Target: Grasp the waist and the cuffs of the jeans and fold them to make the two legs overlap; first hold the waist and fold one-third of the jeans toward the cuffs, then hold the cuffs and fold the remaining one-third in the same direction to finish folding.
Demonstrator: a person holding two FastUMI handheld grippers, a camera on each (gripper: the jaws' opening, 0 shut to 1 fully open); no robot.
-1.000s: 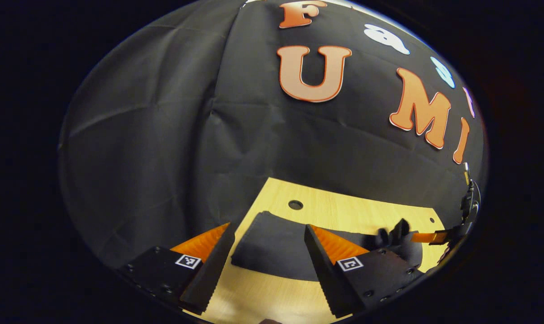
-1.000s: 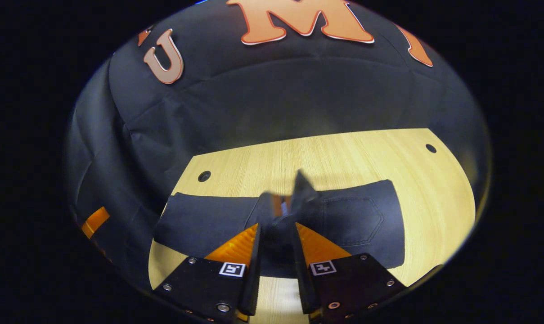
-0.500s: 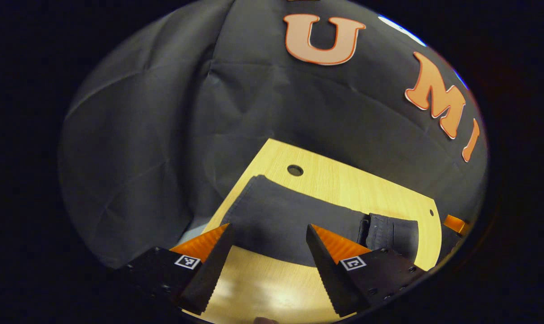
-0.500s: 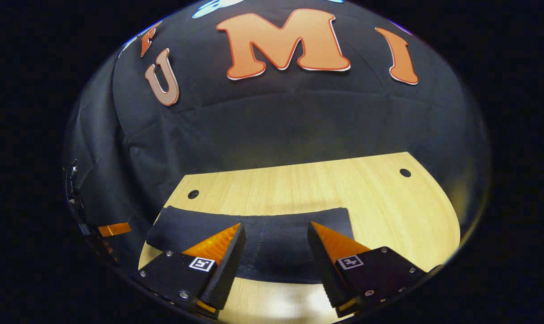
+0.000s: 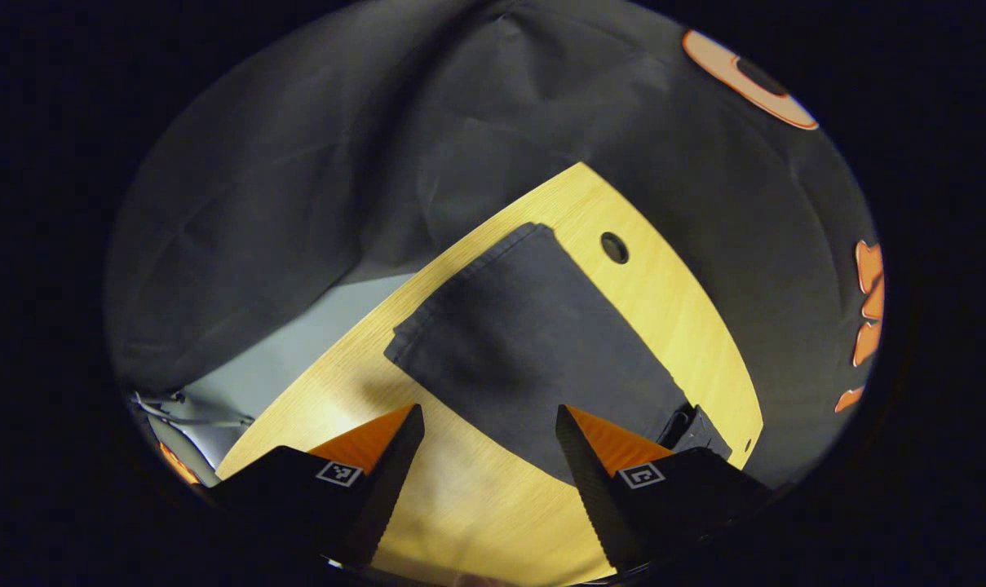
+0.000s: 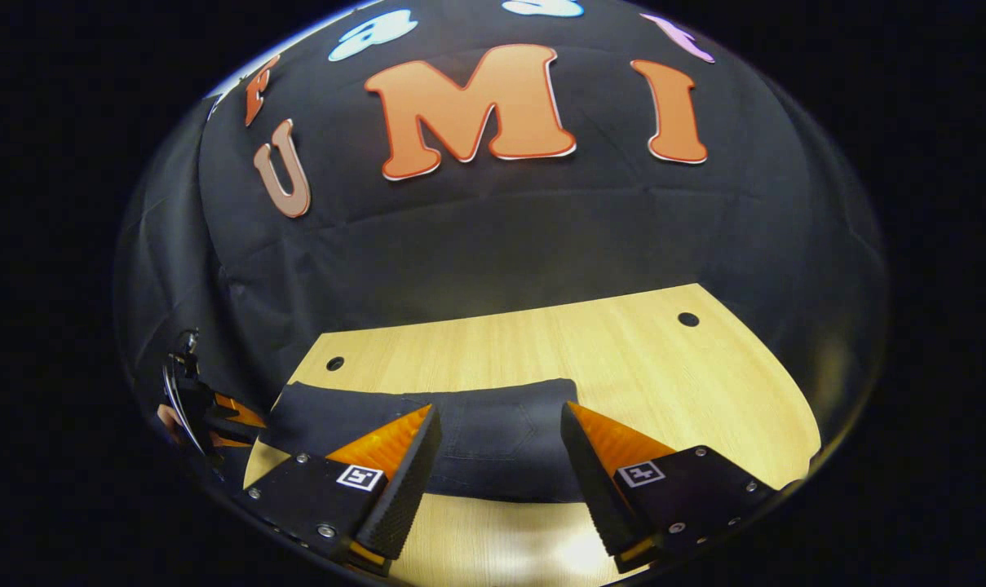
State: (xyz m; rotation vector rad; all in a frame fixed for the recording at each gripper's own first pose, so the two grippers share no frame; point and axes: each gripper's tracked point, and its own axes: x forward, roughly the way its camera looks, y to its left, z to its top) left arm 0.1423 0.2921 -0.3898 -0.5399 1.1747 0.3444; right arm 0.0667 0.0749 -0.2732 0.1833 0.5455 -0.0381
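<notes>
wooden table [image 6: 623,350] carries our dark jeans [image 5: 533,342] lying flat, at twelve o'clock from our left gripper [image 5: 484,444] and right gripper [image 6: 499,444], both released, empty.

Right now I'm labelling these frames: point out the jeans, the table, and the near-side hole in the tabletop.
jeans [image 5: 533,342]: left gripper view, middle of the flat folded leg panel.
table [image 6: 623,359]: right gripper view, bare wood beyond the jeans.
hole [image 5: 614,247]: left gripper view, its dark centre, beside the jeans' far corner.

dark charcoal jeans [image 5: 533,342], pale wood-grain table [image 6: 623,350], grey floor [image 5: 297,326]
</notes>
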